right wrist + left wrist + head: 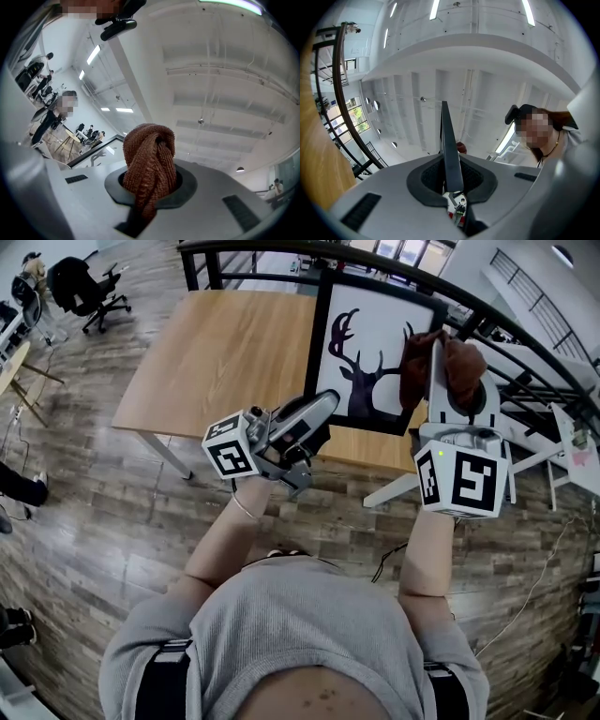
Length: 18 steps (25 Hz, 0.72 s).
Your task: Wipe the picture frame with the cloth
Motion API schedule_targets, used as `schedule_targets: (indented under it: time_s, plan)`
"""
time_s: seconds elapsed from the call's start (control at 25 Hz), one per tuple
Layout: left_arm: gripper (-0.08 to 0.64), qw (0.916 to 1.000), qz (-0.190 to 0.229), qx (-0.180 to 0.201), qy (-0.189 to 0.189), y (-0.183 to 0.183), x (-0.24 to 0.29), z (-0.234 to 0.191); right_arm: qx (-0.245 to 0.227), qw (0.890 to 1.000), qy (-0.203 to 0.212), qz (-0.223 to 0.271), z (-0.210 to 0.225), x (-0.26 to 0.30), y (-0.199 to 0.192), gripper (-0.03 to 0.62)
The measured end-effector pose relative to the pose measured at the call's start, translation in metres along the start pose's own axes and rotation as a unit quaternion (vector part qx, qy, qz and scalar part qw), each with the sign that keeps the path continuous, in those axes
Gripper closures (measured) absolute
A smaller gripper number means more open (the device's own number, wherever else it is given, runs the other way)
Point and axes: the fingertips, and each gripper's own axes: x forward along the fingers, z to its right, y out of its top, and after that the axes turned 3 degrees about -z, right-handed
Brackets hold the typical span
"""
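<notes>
A black picture frame (375,352) with a deer silhouette stands tilted on the wooden table (225,352). My left gripper (322,415) is shut on the frame's lower left edge. In the left gripper view that edge shows as a thin dark blade (447,150) rising between the jaws of the left gripper (451,190). My right gripper (447,371) is shut on a bunched brown cloth (463,367), which lies against the right side of the picture. In the right gripper view the cloth (150,164) fills the right gripper (149,190), and a corner of the frame (93,151) shows at left.
A black railing (525,329) curves behind the table, close to the frame's top and right side. White bars (398,488) stand below the table's near right corner. An office chair (89,287) is far left on the wood floor.
</notes>
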Motion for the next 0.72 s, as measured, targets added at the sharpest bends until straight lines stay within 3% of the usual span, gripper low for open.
schedule_targets:
  time_s: [0.72]
  plan:
    - [0.528, 0.9999, -0.002, 0.001, 0.012, -0.001, -0.001, -0.005, 0.058, 0.996, 0.037, -0.049, -0.033, -0.045, -0.050, 0.547]
